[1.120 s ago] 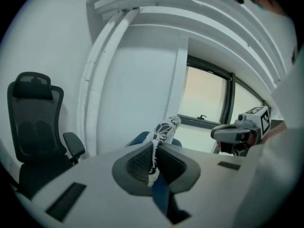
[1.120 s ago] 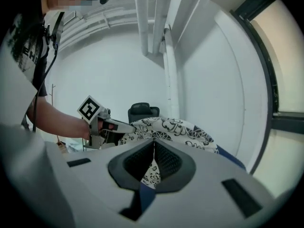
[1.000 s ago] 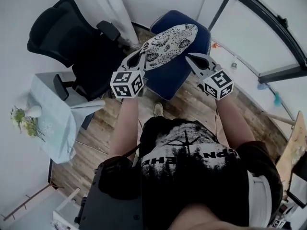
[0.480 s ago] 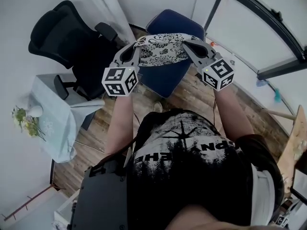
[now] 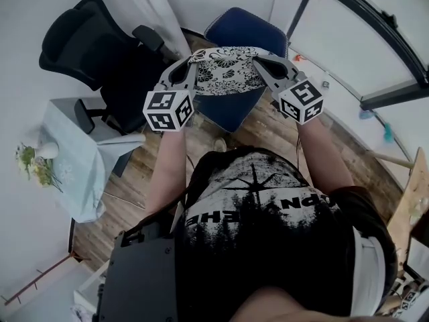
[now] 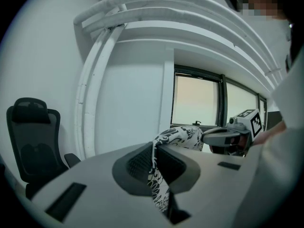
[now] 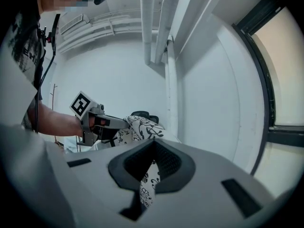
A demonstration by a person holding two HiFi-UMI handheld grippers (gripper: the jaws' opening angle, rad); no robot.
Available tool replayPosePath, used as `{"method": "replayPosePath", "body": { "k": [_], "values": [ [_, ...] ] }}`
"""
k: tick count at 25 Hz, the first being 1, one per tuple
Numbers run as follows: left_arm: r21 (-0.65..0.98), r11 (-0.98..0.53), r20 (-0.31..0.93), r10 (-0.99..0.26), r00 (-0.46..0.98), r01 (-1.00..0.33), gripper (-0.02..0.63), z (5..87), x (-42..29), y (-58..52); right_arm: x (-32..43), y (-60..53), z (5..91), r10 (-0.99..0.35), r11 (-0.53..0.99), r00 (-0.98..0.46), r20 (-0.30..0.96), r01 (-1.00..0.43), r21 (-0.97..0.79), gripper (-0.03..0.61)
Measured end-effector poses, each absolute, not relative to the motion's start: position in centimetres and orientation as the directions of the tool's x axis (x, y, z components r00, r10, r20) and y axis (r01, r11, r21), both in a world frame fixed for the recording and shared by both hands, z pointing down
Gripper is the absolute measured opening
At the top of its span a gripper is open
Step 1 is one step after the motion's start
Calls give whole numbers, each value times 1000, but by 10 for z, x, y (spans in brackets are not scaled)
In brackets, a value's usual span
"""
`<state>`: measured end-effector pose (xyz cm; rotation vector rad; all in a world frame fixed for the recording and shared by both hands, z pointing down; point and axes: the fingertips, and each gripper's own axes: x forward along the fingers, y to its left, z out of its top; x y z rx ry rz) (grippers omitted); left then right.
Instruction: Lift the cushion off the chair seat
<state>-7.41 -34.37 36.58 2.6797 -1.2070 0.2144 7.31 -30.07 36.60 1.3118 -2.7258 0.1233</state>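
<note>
The cushion [image 5: 224, 72], white with a black flower print, hangs stretched between the two tongs. The left tongs [image 5: 193, 66] are pressed together on its left edge, with the cloth pinched between the dark pads. The right tongs [image 5: 259, 63] pinch its right edge the same way. Each gripper view shows a fold of printed fabric running down through the closed jaws.

Under and beyond both tongs stands the blue chair [image 5: 244, 29]. The cushion seems to be clear of its seat, though from above the two overlap and the gap cannot be seen.

Left of the left tongs is a black office chair [image 5: 87, 45], whose near armrest [image 5: 151, 37] lies just beside those tongs. A white pillar [image 5: 157, 9] rises between the two chairs. Further left of the left tongs, and nearer the person, is a small surface [image 5: 77, 166] under a pale cloth, with flowers [image 5: 37, 166] on it. Right of the right tongs runs a dark-framed window [image 5: 375, 39], and wooden floor [image 5: 268, 136] shows below those tongs.

A second earlier the cushion slanted across the blue seat. Only the left tongs were at its lower end then, and the right tongs were beside it. Half a second ago it was already held level between both tongs, much as now.
</note>
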Motion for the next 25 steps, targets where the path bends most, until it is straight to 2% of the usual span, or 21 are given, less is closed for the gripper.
{"method": "replayPosePath", "body": {
  "k": [7, 25],
  "values": [
    [118, -650, 209, -723, 658, -751, 23, 371, -70, -347, 69, -304, 375, -758, 637, -628, 174, -771, -8, 17],
    [160, -670, 192, -699, 688, -725, 23, 367, -73, -357, 65, -320, 366, -775, 621, -613, 153, -784, 4, 17]
  ]
}}
